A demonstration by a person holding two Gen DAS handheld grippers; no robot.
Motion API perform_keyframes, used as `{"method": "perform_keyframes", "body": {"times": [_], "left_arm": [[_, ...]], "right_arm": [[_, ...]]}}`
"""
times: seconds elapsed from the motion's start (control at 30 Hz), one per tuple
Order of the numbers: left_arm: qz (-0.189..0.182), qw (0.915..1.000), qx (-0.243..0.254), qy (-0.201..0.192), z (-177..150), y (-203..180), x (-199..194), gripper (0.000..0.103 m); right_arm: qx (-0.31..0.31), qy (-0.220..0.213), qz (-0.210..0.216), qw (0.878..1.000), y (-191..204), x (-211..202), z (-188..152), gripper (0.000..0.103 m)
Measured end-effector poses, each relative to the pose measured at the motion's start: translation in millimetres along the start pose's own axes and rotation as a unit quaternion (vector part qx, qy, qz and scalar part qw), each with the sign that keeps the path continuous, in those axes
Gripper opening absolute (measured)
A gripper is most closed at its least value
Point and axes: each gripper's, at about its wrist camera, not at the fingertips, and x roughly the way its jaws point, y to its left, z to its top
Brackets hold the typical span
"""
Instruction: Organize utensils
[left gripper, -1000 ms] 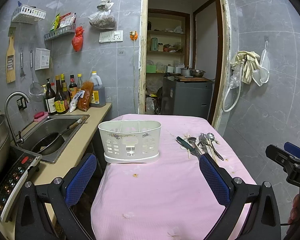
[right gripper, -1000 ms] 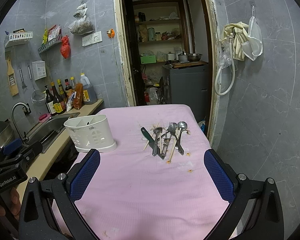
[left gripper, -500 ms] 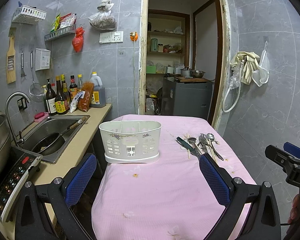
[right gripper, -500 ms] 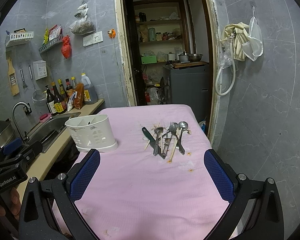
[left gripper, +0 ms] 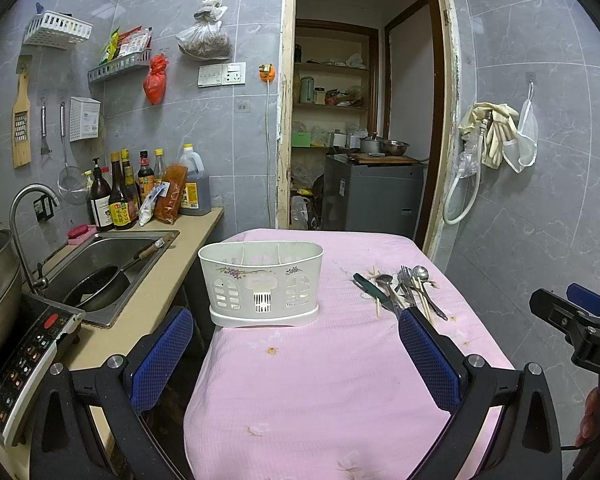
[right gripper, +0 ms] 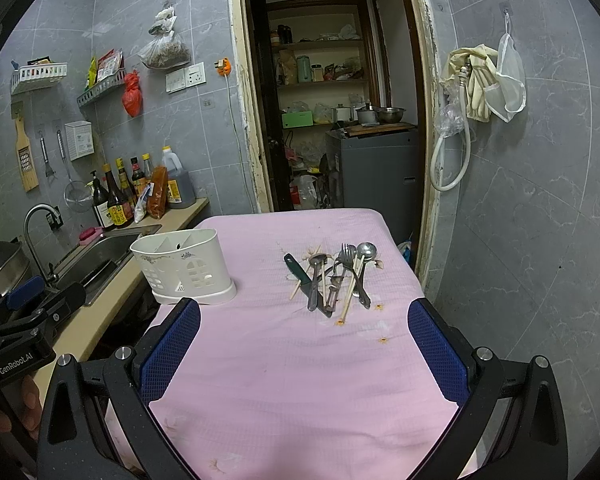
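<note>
left gripper (left gripper: 296, 354): blue-padded fingers spread wide, nothing btwn them, hovering over near end of the pink-cloth table (left gripper: 320, 380).
right gripper (right gripper: 304, 344): also wide open, empty, above the same cloth (right gripper: 284, 360); seen at right edge of left view (left gripper: 580, 328).
holder: white plastic utensil caddy w/ floral print & cut-out windows (left gripper: 261, 282), upright, straight ahead of left gripper, slightly left of its centre; ahead-left of right gripper (right gripper: 182, 266). dividers visible inside; contents can't tell.
utensils: loose heap of metal spoons, fork, green-handled knife & wooden chopsticks (right gripper: 334, 278) lying flat on cloth, ahead of right gripper, well apart from caddy; in left view ahead-right, just beyond right fingertip (left gripper: 400, 290).
left side: steel sink w/ dark pan (left gripper: 104, 268), sauce bottles (left gripper: 120, 196) behind it.
</note>
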Motion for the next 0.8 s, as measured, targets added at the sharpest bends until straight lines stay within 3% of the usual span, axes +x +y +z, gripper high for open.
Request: {"method": "perform_keyframes", "body": {"times": [0.8], "left_arm": [[-0.001, 1.0000, 0.002, -0.002, 1.3, -13.1, -0.9, 0.103]], "right_arm": [[0.001, 0.001, 0.000, 1.000, 4.5, -0.5, 1.8, 0.102]]}}
